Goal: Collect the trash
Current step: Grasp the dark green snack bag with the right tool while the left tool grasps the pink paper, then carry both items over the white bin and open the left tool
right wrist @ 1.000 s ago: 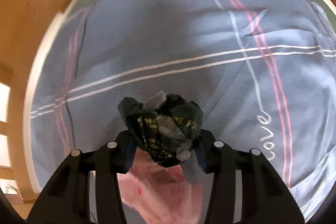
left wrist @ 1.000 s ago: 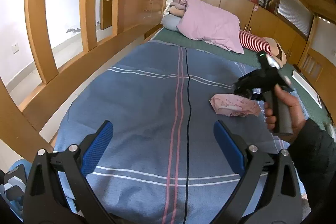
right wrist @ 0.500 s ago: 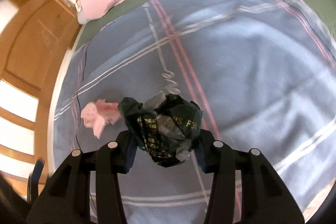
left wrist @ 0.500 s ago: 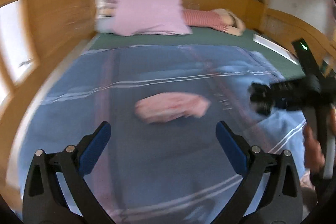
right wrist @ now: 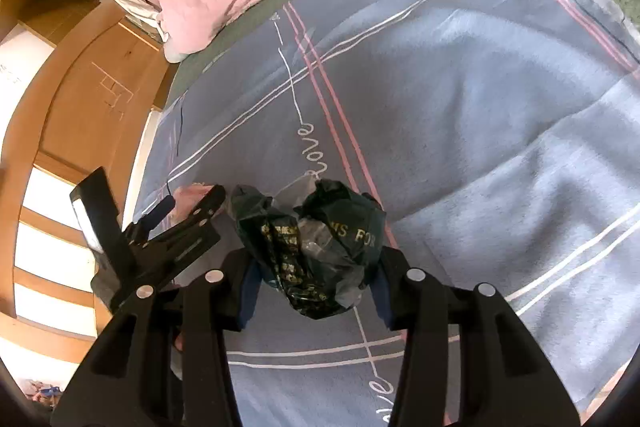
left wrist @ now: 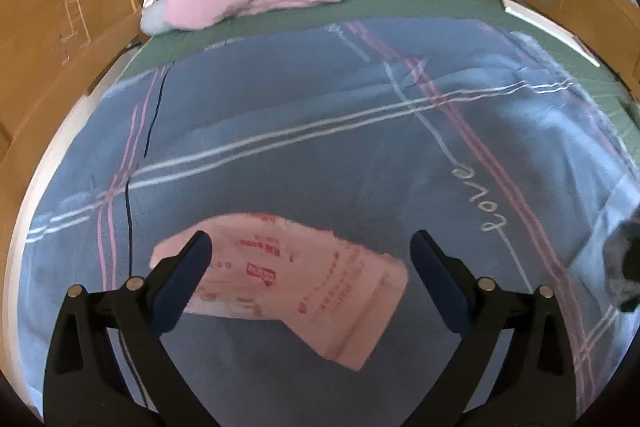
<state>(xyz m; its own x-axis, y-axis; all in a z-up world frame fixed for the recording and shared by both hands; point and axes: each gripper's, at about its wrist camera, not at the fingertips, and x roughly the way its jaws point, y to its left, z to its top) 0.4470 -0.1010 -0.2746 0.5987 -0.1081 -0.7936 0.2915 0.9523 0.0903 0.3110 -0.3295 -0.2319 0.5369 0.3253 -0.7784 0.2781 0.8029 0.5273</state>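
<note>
Below, the left gripper [left wrist: 306,277] is closing around a pink wrapper [left wrist: 288,283] on the blue blanket [left wrist: 320,131], pads not yet pressing. Only the right wrist view shows the right gripper [right wrist: 312,283] clamped on a crumpled dark bag [right wrist: 308,247].

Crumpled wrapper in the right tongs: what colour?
Dark green wrapper with gold lettering, clearest in the right wrist view.

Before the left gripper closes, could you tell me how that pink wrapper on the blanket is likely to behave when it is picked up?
The pink wrapper looks thin and creased, so it will probably crumple and flop rather than hold its shape. It lies flat on the soft blue blanket, so the closing left gripper may pinch fabric along with it. It seems light and unlikely to roll.
</note>
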